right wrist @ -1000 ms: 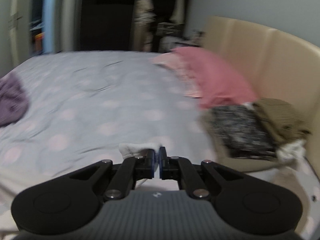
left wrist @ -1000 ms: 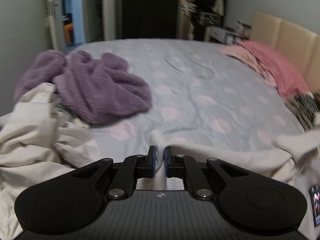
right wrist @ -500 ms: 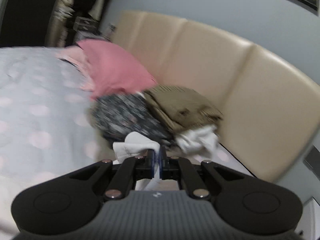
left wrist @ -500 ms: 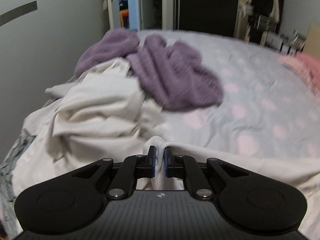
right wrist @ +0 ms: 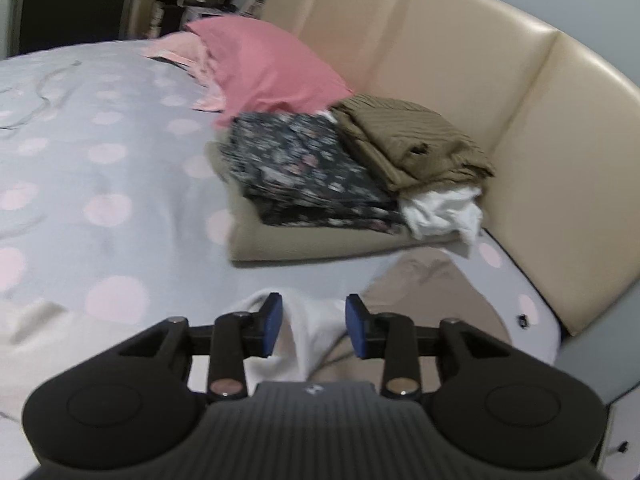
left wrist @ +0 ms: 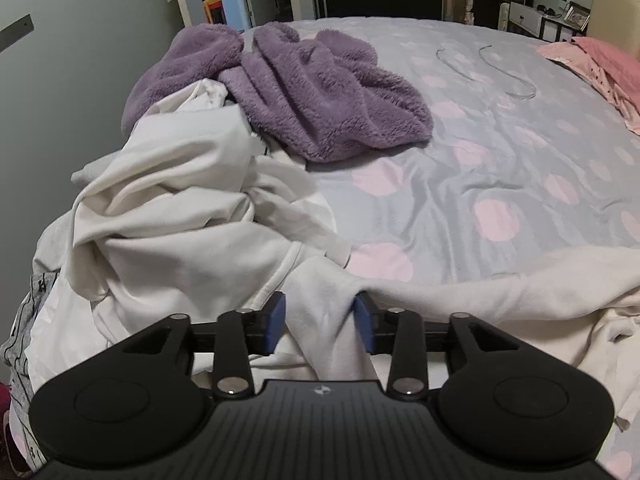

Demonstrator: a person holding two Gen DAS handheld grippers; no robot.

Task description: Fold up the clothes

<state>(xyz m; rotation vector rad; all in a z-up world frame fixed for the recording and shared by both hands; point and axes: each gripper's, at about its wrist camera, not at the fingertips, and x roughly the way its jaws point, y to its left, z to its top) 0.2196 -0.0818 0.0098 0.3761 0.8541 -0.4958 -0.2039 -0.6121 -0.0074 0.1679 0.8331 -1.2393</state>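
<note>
A white garment (left wrist: 480, 292) lies stretched along the near edge of the bed. My left gripper (left wrist: 320, 322) is open, and a raised fold of this garment stands between its blue pads. My right gripper (right wrist: 313, 323) is open too, with the garment's other end (right wrist: 308, 332) loose between its pads, over a beige cloth (right wrist: 432, 300). Neither gripper pinches the fabric.
A crumpled pile of white clothes (left wrist: 180, 220) and a purple fleece garment (left wrist: 304, 84) lie at the left. Folded clothes, floral (right wrist: 304, 168) and olive (right wrist: 408, 140), sit by the pink pillow (right wrist: 264, 64) and the beige headboard (right wrist: 480, 80). The spotted grey bedsheet (left wrist: 500, 152) spreads between.
Both grippers were shut on the white garment and have opened, letting it go. The left swung left toward the clothes pile, the right swung right toward the headboard.
</note>
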